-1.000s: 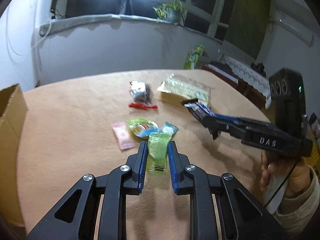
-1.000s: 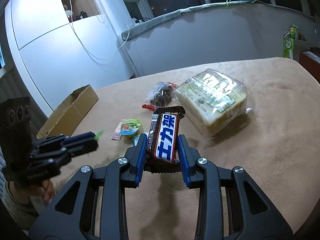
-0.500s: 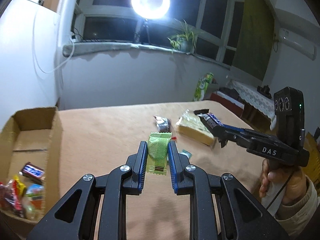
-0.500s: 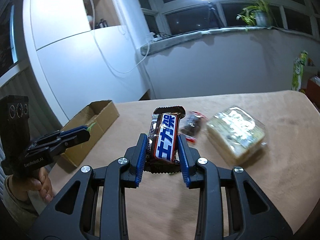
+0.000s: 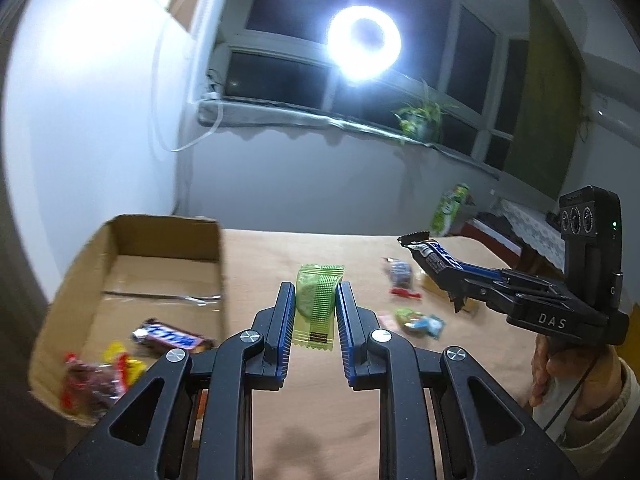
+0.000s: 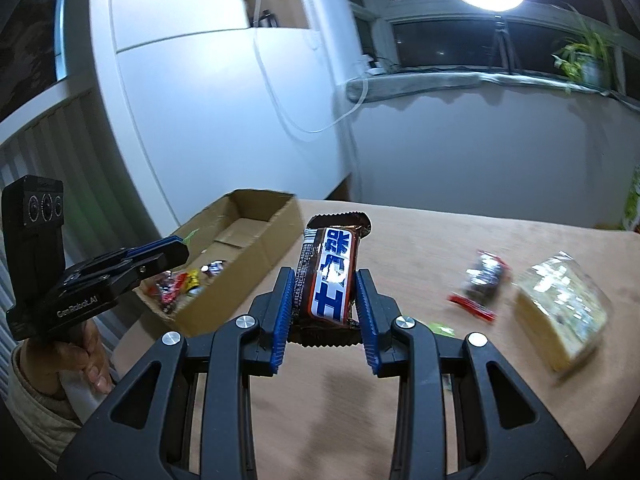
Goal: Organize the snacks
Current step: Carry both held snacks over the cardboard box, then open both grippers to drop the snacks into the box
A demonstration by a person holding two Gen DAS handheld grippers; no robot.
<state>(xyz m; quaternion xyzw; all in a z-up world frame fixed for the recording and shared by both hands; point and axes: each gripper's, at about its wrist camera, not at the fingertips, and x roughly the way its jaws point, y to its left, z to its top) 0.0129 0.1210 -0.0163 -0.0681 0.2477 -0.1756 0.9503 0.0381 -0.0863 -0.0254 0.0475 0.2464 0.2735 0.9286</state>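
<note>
- The view has swung since a second ago: then both cameras looked down on the loose snacks, now the table (image 5: 320, 408) fills only the lower half and the cardboard box (image 5: 168, 240) stands in full view at the left.
- The cardboard box sits open-topped at the table's left side; at its near end lie a dark chocolate bar (image 5: 170, 336), a yellow wrapper and red-trimmed packets, with the far half of its floor bare.
- Bare tabletop lies between the box's right wall and the loose snacks, and the near part of the table is clear too.
- The wrapped bread (image 6: 560, 316) lies at the right, with a dark packet with a red strip (image 6: 482, 284) just left of it.
- The right gripper (image 6: 326, 298) is clamped on the sides of a brown chocolate bar (image 6: 332, 276), held above the table, right of the box.
- The left gripper (image 5: 316, 312) is closed on a green wrapped snack (image 5: 318, 300), held upright off the table, just right of the box wall.
- Small green and pink sweets (image 5: 416, 318) lie right of it.
</note>
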